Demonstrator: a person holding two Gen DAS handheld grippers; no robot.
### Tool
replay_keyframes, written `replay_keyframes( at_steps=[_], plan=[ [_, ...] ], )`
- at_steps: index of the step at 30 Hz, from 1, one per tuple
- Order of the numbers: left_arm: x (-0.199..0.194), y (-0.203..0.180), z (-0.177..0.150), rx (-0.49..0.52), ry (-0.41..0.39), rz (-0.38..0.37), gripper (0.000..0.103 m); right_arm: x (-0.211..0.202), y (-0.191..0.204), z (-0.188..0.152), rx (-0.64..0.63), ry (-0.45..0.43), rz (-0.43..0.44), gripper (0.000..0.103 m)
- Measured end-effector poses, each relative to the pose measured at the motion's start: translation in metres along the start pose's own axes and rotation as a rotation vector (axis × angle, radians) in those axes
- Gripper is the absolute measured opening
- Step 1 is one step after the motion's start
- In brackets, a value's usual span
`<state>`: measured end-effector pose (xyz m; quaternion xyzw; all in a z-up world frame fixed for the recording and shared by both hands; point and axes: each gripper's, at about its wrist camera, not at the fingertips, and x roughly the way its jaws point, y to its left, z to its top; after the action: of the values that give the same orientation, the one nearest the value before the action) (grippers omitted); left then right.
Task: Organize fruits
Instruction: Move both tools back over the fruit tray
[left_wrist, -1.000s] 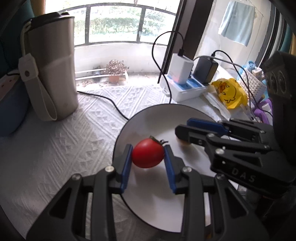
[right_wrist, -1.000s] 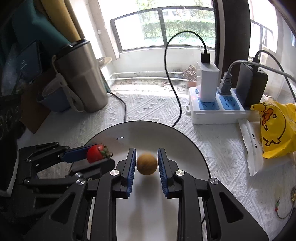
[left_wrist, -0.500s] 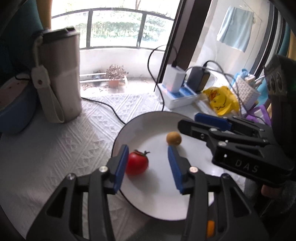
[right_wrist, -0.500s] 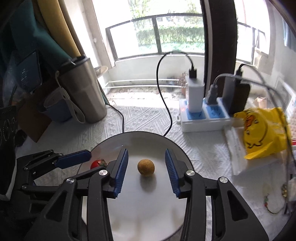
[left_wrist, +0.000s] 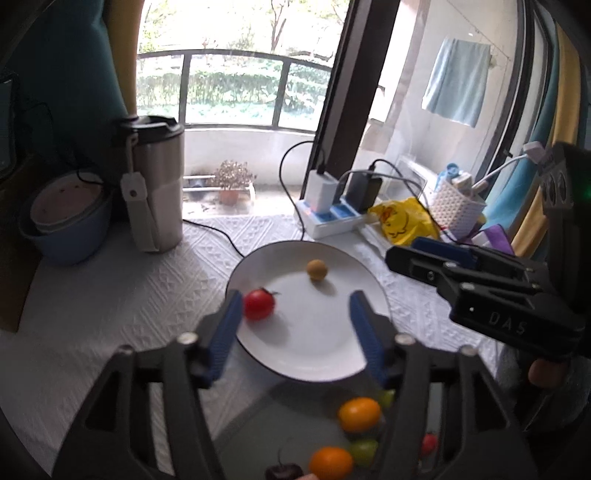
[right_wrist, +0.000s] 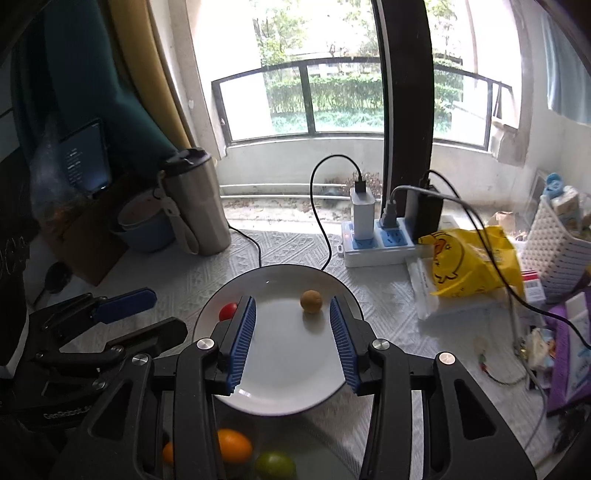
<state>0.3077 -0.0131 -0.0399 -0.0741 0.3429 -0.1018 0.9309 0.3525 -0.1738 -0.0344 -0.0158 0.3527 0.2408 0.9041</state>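
A white plate (left_wrist: 325, 354) (right_wrist: 288, 391) lies on the white cloth. On it rest a red tomato (left_wrist: 259, 304) (right_wrist: 228, 311) and a small tan round fruit (left_wrist: 317, 270) (right_wrist: 311, 301). My left gripper (left_wrist: 295, 332) is open and empty, above the plate's near edge. My right gripper (right_wrist: 291, 343) is open and empty, above the plate; it also shows in the left wrist view (left_wrist: 428, 254). Below the grippers, a clear container holds orange fruits (left_wrist: 359, 414) (right_wrist: 233, 446) and green fruits (left_wrist: 364, 448) (right_wrist: 275, 466).
A steel tumbler (left_wrist: 157, 184) (right_wrist: 199, 206) and stacked blue bowls (left_wrist: 66, 221) stand at the back left. A power strip (right_wrist: 380, 243) with chargers and cables, a yellow bag (right_wrist: 469, 262) and a white basket (right_wrist: 557, 254) stand at the back right.
Both grippers opened, released the tomato and the tan fruit onto the plate, and pulled back and up. The container of fruits came into view below.
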Motion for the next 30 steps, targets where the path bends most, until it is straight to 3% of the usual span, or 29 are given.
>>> replay_keyframes(
  at_steps=[7, 20, 30],
  plan=[
    [-0.028, -0.012, -0.015, 0.002, -0.030, -0.002, 0.069, -0.037, 0.003, -0.017, -0.010, -0.022, -0.008, 0.044],
    [-0.058, -0.046, -0.065, -0.004, -0.039, 0.004, 0.069, -0.074, -0.008, -0.083, -0.010, 0.004, 0.013, 0.044],
    [-0.042, -0.074, -0.116, -0.053, 0.056, 0.014, 0.069, -0.074, -0.023, -0.127, 0.006, 0.046, 0.056, 0.044]
  ],
)
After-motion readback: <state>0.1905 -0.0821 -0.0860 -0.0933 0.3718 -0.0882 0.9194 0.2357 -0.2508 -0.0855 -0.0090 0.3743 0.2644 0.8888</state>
